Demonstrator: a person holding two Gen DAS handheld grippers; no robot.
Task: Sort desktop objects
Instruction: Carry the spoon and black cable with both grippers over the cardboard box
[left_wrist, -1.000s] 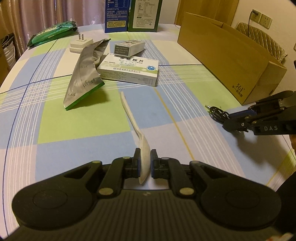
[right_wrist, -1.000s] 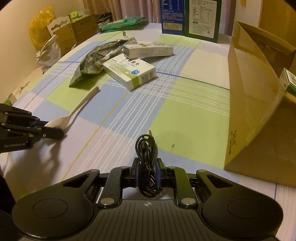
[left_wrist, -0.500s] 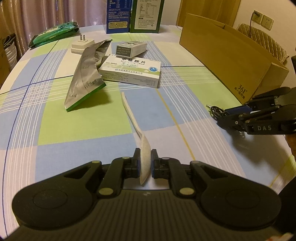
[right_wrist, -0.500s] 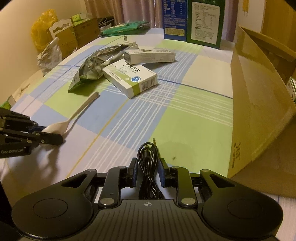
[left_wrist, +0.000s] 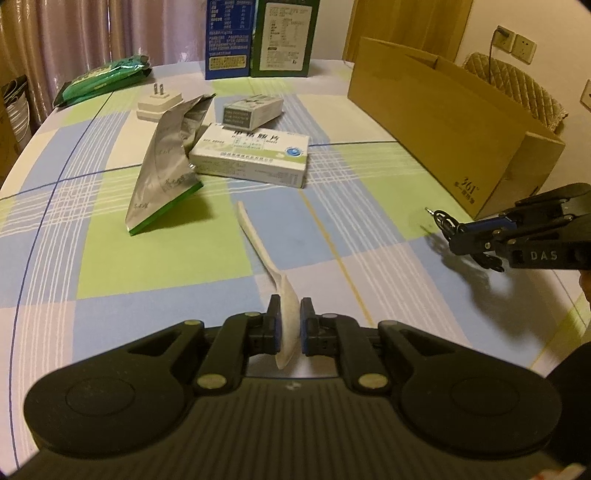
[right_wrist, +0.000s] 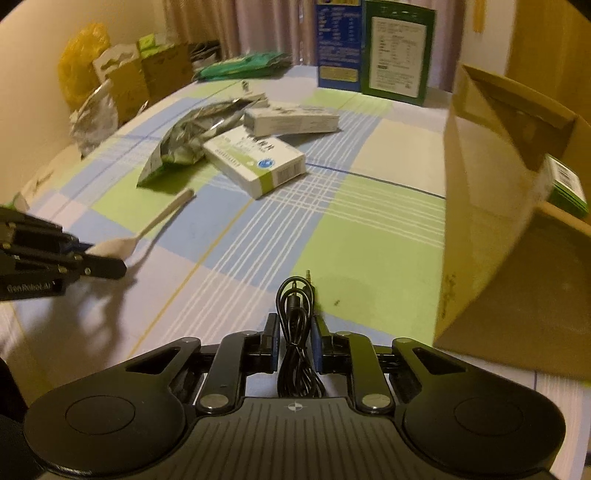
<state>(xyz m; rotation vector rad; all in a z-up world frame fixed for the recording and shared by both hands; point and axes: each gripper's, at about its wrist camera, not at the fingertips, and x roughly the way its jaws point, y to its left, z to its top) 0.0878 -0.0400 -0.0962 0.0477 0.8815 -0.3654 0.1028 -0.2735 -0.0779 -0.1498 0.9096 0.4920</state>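
Black cable (right_wrist: 295, 343) tail hides behind right gripper (right_wrist: 294, 341), seemingly coiled.

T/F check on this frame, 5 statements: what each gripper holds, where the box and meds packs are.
1. The left gripper is shut on the white plastic spoon, bowl between the fingers. True.
2. The right gripper is open and holds nothing. False: it is shut on a coiled black cable.
3. The cardboard box stands open on the table's right side. True.
4. The silver foil pouch lies inside the cardboard box. False: it lies on the tablecloth, beside the white and green medicine box.
5. The white plug adapter is held by the left gripper. False: it sits on the table beyond the pouch.
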